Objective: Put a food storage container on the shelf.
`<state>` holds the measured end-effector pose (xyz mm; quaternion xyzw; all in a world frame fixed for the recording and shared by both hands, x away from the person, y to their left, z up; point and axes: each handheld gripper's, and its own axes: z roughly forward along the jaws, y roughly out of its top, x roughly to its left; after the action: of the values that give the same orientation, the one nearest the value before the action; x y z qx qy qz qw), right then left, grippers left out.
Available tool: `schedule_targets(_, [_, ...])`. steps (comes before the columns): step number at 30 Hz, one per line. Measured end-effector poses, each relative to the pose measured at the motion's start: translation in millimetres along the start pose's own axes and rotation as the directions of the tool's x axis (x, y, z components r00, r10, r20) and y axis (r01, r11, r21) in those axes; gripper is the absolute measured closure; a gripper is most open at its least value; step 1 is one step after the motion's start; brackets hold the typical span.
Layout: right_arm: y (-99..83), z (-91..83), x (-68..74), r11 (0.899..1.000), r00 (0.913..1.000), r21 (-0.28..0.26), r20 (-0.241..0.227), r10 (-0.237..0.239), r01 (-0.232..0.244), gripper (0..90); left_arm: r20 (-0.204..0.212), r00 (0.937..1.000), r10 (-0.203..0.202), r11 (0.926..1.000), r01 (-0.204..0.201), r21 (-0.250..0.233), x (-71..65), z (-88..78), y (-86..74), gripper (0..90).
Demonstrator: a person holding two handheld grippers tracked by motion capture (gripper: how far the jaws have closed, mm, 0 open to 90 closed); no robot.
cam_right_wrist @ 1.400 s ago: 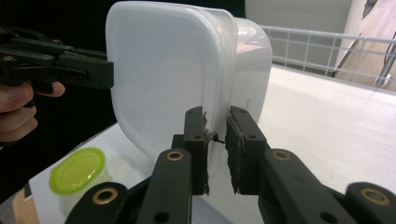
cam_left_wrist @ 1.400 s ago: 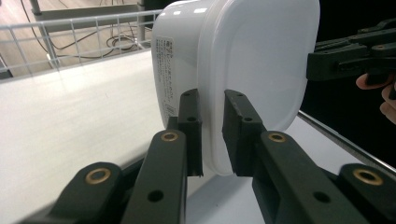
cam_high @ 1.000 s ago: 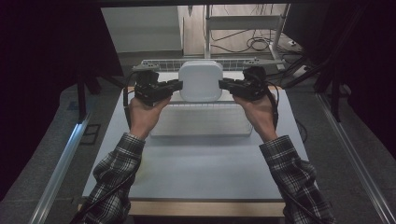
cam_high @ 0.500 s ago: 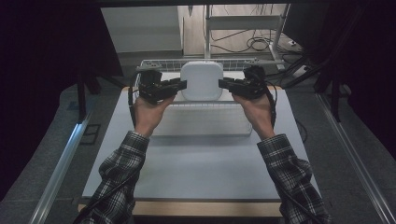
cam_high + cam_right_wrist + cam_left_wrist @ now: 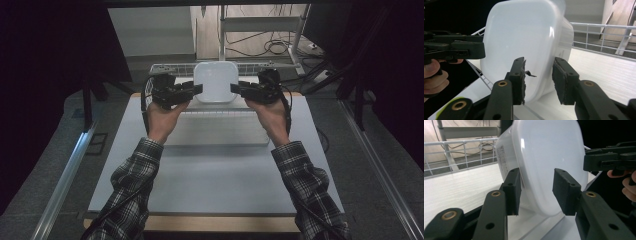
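Dim workshop surroundings frame a pale grey table (image 5: 210, 185) at the centre of the high view, with cables on the floor in the upper right of the frame and dark shapes down both sides.

At the top centre of that view, the left gripper (image 5: 196, 90) and the right gripper (image 5: 236, 89) sit on either side of a white plastic container (image 5: 215, 81), which stands tilted on edge, its broad face turned toward the camera. Both sets of jaws have just been opening. In the left gripper view, the 2 black pads (image 5: 565, 191) stand apart with the container (image 5: 544, 157) between them; the left-hand pad lies against or just beside its wall, and the right-hand pad stands off the white face. In the right gripper view, the 2 pads (image 5: 562, 80), worn and frayed, also stand apart astride the container's (image 5: 524, 40) lower edge, with a gap showing on the right-hand side.

Just below the container in the high view lies a white rectangular tray (image 5: 215, 130), resting on the table between the person's 2 hands. A white wire rack (image 5: 170, 69) runs behind the container along the table's far edge, seen in the upper left of the left gripper view (image 5: 461, 152) and the upper right of the right gripper view (image 5: 604, 35). Plaid sleeves (image 5: 132, 180) enter from the bottom corners of the high view.
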<state>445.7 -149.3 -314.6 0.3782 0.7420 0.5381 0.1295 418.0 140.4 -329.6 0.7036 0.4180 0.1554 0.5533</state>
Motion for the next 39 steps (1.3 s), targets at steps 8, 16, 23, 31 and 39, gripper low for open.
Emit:
schedule_targets(8, [0.9, 5.6, -4.5, 1.0, 0.9998, 0.002, -0.004, 0.018, -0.018, 58.0, -0.013, 0.9999, -0.004, 1.0, 0.004, 0.009, 3.8, 6.7, 2.7, 54.7])
schedule_targets(16, [3.7, 8.5, -6.9, 1.0, 0.9995, -0.006, 0.026, 0.019, -0.019, 52.7, -0.034, 0.9993, -0.014, 0.9999, 0.014, 0.008, 8.3, 11.5, 5.6, 48.2])
schedule_targets(23, [7.0, 12.2, -8.8, 0.999, 0.9984, -0.018, 0.05, 0.027, -0.026, 51.9, -0.059, 0.9981, -0.015, 0.9998, 0.016, 0.009, 10.4, 15.1, 9.7, 42.7])
schedule_targets(31, [8.7, 15.9, -11.7, 0.998, 0.9968, -0.034, 0.064, 0.047, -0.045, 48.5, -0.103, 0.9946, -0.007, 0.9999, 0.006, -0.011, 15.4, 19.2, 12.9, 34.7])
schedule_targets(39, [8.9, 7.2, -11.4, 0.999, 0.9972, -0.051, 0.073, 0.02, -0.016, 40.0, -0.072, 0.9973, 0.013, 0.9996, -0.015, -0.026, 16.2, 7.3, 13.3, 26.5])
